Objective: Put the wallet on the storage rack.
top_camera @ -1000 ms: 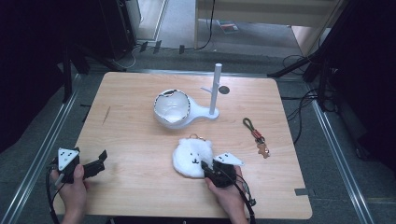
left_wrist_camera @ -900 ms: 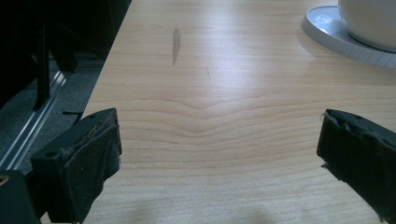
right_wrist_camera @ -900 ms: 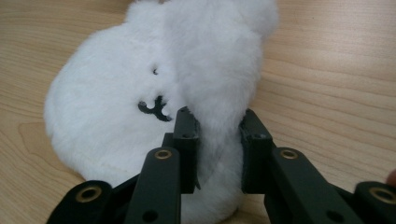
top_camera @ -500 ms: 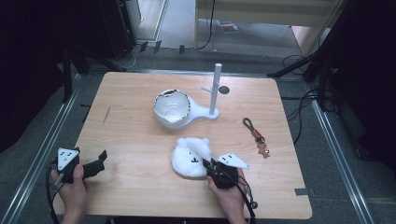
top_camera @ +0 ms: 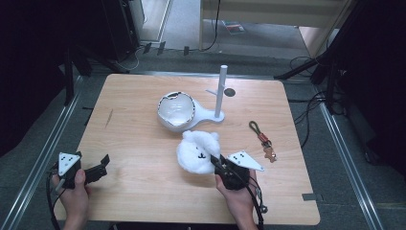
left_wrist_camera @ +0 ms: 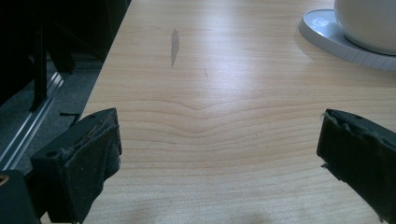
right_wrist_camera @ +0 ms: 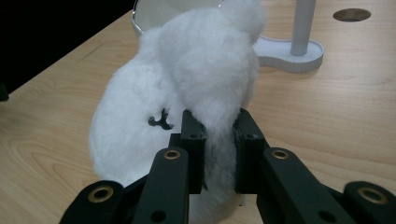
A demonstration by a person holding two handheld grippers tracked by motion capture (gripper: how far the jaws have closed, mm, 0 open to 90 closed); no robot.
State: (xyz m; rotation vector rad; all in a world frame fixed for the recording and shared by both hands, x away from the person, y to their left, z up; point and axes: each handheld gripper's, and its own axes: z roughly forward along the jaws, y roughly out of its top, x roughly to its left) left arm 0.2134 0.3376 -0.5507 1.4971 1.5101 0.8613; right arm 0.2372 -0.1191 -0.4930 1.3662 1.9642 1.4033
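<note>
A white fluffy plush toy point(top_camera: 195, 150) with a small black face mark lies in front of the bowl, near the table's middle. My right gripper point(top_camera: 216, 163) is shut on its near edge. In the right gripper view a fold of the plush toy point(right_wrist_camera: 201, 70) is pinched between the two black jaws of my right gripper point(right_wrist_camera: 218, 126), and the rest of it hangs ahead of them. My left gripper point(top_camera: 102, 166) rests at the table's front left. Its jaws stand wide apart in the left gripper view, with bare wood between them point(left_wrist_camera: 219, 147).
A white bowl point(top_camera: 176, 109) sits on the base of a white stand with an upright post point(top_camera: 221, 91), behind the plush. A keychain with a dark strap point(top_camera: 262, 139) lies to the right. The table has a round hole point(top_camera: 230, 92) near its far edge.
My right gripper has risen a little with the plush pinched in it, so the plush's near side lifts off the wood. The left hand has stayed put.
</note>
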